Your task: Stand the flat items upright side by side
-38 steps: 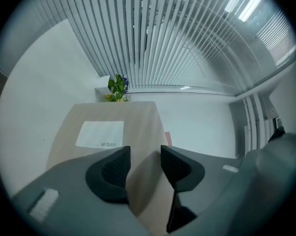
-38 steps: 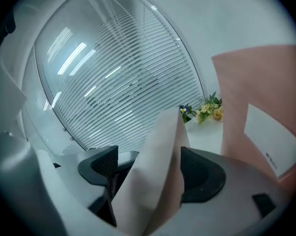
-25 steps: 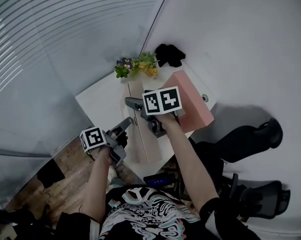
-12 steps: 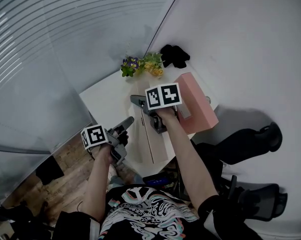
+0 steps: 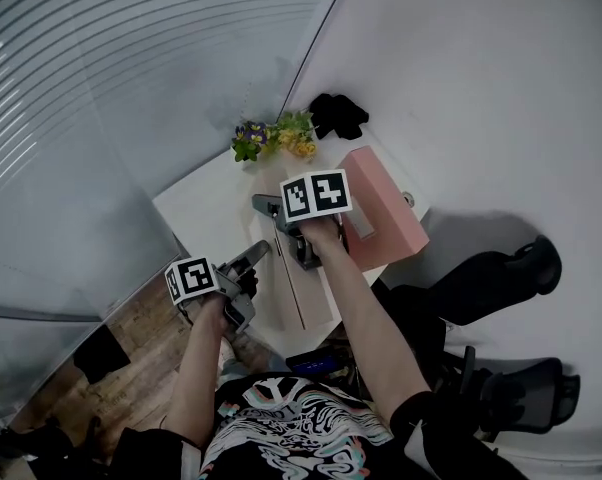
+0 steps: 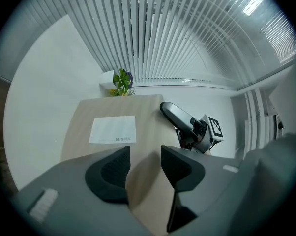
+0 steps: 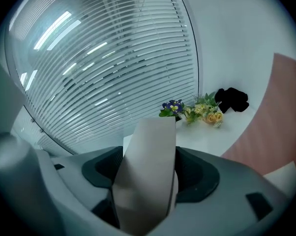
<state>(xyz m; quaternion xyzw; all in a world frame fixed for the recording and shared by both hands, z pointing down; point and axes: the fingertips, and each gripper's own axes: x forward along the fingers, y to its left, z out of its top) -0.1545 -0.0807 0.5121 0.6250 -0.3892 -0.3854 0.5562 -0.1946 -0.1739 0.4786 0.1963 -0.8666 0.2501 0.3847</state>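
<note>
Flat tan item [image 6: 148, 127] fills the gap between the pads of the left gripper [image 6: 145, 163], which clamps its near end at the front edge of a white table [image 5: 206, 203]. The piece lies flat, with a white label [image 6: 113, 130] on its top face.

The right gripper [image 7: 148, 176] is tipped downward and has just been closing its jaws. A grey-tan flat item [image 7: 149, 146] stands between them, touching both pads, its top edge reaching toward the flowers [image 7: 192, 109].

The head view shows the 2 grippers over the table, which is set in a corner. The left gripper is at the near edge and the right gripper farther in, above the tan item and a 2nd tan strip [image 5: 309, 293] lying flat beside it. A pink box [image 5: 386, 208] lies just to the right of them. The flowers and a black bundle [image 5: 339, 111] sit at the table's far end, by the slatted blinds [image 5: 131, 58]. Whether the right gripper's item is clear of the table cannot be told.
</note>
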